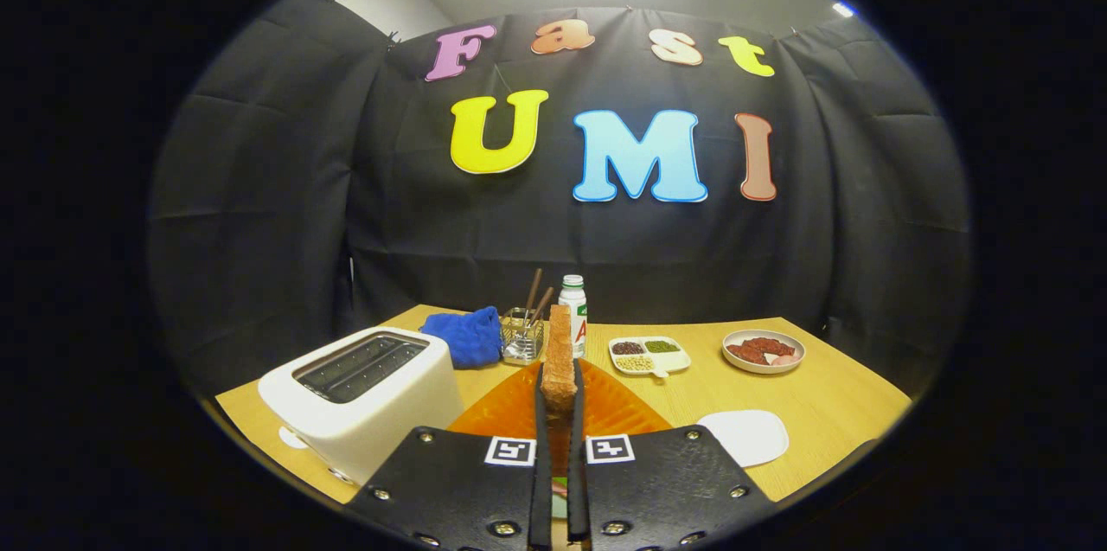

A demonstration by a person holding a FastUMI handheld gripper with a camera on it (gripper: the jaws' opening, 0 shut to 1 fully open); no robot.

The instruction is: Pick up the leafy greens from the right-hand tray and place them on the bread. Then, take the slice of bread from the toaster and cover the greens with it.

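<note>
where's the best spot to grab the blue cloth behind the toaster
Grip the blue cloth at its bunched upper fold, coming down from above: it lies crumpled between the toaster and the glass holder, so its sides are crowded. The tool is currently shut on the bread slice.

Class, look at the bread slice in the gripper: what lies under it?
The gripper holds the bread slice upright over an orange plate. The fingers and slice cover the plate's middle, so what lies there cannot be seen.
</note>
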